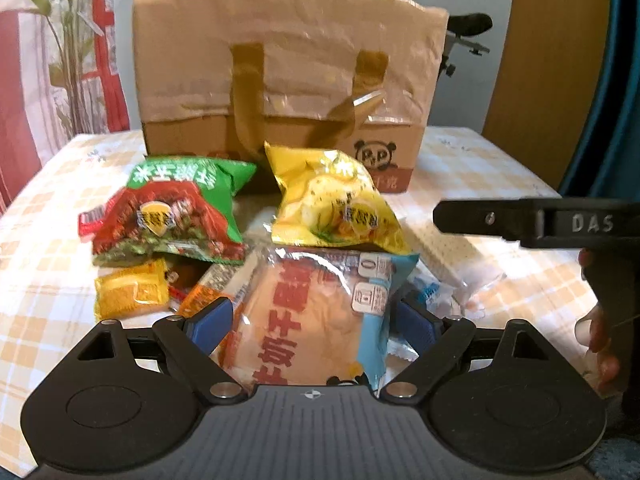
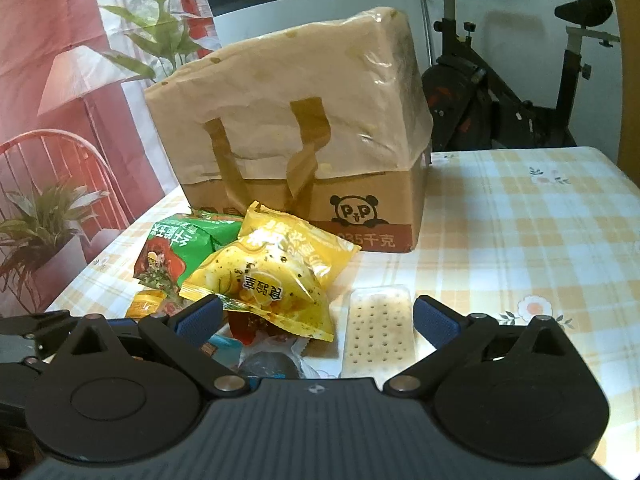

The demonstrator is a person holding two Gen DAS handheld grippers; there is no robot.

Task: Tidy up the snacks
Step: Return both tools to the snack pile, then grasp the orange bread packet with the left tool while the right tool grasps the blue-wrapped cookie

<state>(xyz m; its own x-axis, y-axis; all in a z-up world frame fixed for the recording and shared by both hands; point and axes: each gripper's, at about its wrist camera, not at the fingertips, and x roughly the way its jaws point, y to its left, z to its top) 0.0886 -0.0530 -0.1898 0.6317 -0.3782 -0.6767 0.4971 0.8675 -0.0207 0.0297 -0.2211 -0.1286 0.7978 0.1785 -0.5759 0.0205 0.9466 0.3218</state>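
So a pickup looks to be lined up: the left tool [image 1: 311,322] is spread wide around the bread packet [image 1: 316,320] in the snack pile at the bench's middle, not yet clamped. Closing is called for next. The right tool [image 2: 318,318] is held released, low over the cracker pack [image 2: 378,330].

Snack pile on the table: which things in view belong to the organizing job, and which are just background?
Job:
green bag
yellow bag
bread packet between the open left tongs
cracker packet between the open right tongs
box

Background:
exercise bike
plant
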